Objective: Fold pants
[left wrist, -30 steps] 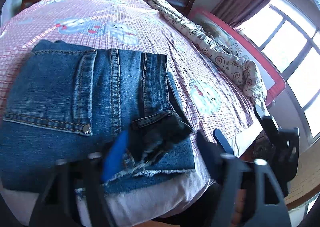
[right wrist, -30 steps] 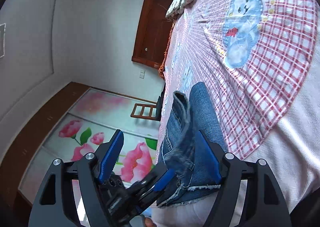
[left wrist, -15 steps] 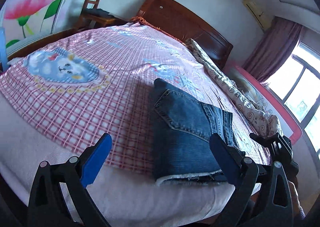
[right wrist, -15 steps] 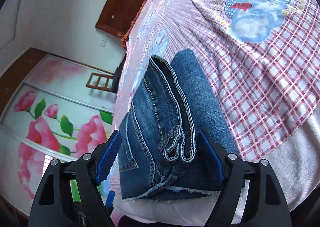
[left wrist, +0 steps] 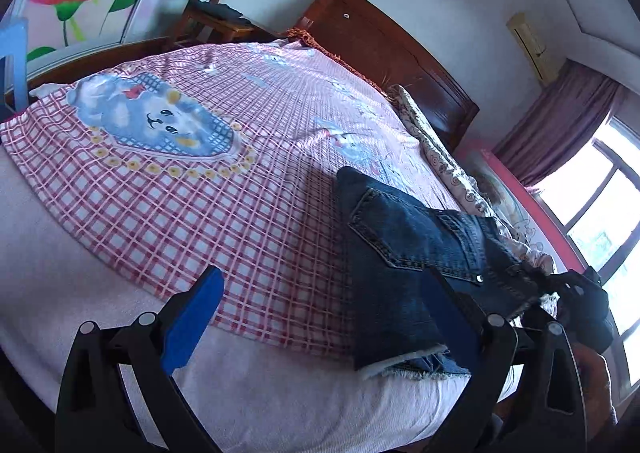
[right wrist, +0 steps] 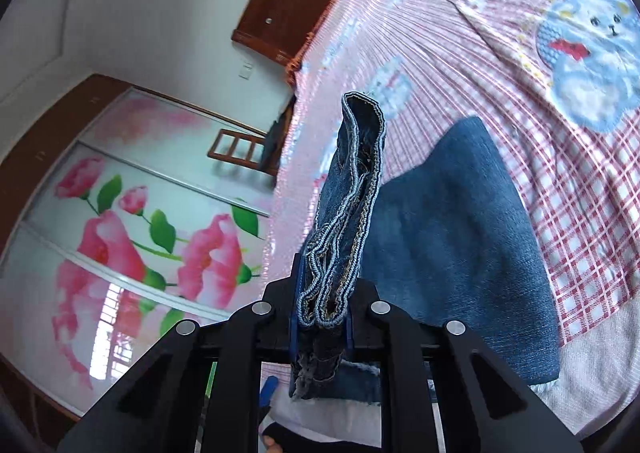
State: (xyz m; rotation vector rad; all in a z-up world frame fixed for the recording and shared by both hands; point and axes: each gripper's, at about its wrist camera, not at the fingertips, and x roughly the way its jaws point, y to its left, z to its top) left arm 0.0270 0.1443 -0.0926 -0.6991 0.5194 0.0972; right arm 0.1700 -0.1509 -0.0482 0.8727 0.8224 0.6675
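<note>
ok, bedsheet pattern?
Pink-red plaid bedsheet with blue cartoon bear patches; clearest in left wrist view.

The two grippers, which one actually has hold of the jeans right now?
The right gripper: its blue pads are shut on a bunched edge of the jeans, lifting it off the bed. The left gripper is wide open with nothing between its fingers.

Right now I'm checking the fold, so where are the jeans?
The jeans lie folded near the bed's foot edge, right of the bear print; the right gripper is shut on their waistband end.

Left tongs (left wrist: 320,317) agape, right tongs (right wrist: 320,317) clamped
</note>
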